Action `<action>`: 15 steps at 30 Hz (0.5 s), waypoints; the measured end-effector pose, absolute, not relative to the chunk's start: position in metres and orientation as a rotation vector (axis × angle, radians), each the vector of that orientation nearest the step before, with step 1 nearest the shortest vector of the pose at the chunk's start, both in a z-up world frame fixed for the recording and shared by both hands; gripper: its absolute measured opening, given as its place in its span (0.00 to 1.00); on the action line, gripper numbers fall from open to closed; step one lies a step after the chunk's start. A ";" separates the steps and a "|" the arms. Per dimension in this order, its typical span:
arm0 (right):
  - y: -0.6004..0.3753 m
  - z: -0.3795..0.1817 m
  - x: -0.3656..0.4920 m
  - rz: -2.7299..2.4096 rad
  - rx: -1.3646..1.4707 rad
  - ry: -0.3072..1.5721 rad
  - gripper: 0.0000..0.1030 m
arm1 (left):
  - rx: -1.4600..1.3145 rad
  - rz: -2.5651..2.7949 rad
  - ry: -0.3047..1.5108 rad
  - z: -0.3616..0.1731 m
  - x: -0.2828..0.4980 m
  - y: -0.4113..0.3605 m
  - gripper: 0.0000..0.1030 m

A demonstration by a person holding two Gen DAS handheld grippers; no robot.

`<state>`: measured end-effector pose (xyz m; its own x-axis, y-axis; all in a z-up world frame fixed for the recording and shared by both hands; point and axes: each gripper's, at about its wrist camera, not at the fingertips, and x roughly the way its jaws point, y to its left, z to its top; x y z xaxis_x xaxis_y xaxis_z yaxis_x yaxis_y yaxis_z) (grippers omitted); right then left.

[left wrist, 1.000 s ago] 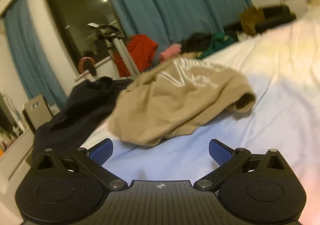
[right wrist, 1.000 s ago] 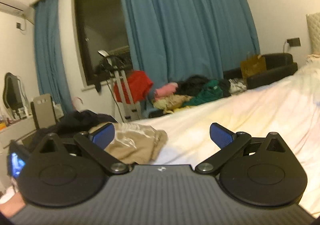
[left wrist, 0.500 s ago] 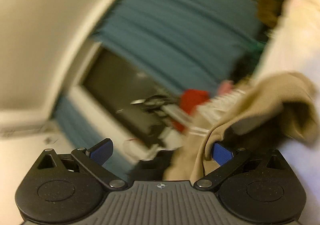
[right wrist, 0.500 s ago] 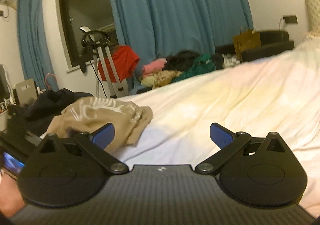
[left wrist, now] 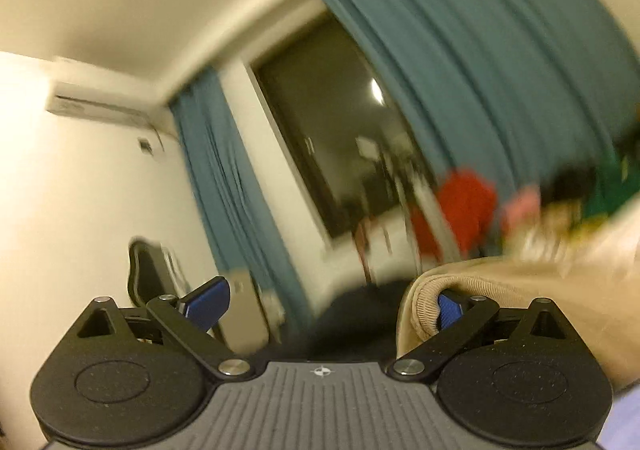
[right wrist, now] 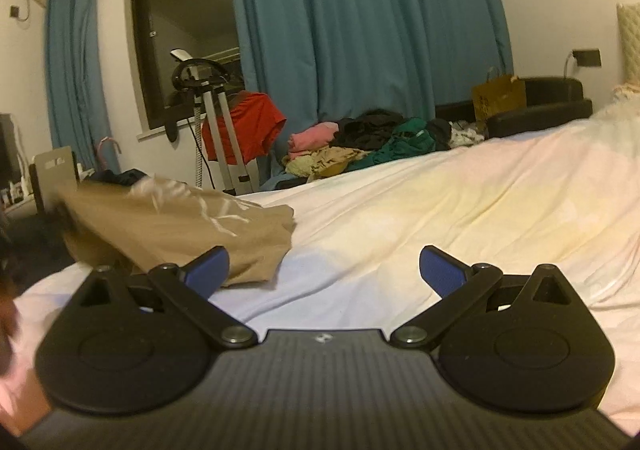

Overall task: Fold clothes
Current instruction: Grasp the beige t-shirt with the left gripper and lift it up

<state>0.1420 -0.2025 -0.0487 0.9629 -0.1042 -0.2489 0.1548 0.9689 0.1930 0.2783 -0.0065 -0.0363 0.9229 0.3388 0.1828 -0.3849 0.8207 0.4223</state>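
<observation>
Since half a second ago the left wrist view has swung further up, so the ceiling and window fill most of it, and the tan shirt [left wrist: 520, 290] now sits only in the lower right, its ribbed hem curled over the right blue pad of the left gripper [left wrist: 326, 300]. That gripper's jaws stand wide apart, with the hem hooked over one finger rather than pinched. In the right wrist view the shirt [right wrist: 176, 226] has risen at the left of the frame, lifted and blurred, its lower edge trailing onto the white bed [right wrist: 460, 209]. The right gripper [right wrist: 324, 270] hovers low over the sheet at the bottom centre, fingers spread wide and holding nothing. A pile of clothes [right wrist: 360, 145] lies beneath the blue curtain [right wrist: 360, 21] at centre.
</observation>
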 end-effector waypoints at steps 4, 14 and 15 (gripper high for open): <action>-0.194 -0.043 0.135 -0.101 0.180 0.209 1.00 | 0.446 0.346 -0.255 0.013 0.236 -0.013 0.98; -0.159 -0.010 0.076 0.066 0.159 0.126 1.00 | 0.324 0.202 -0.398 0.081 0.106 -0.003 0.98; -0.152 -0.006 0.068 0.097 0.159 0.128 1.00 | 0.303 0.185 -0.404 0.087 0.089 0.001 0.98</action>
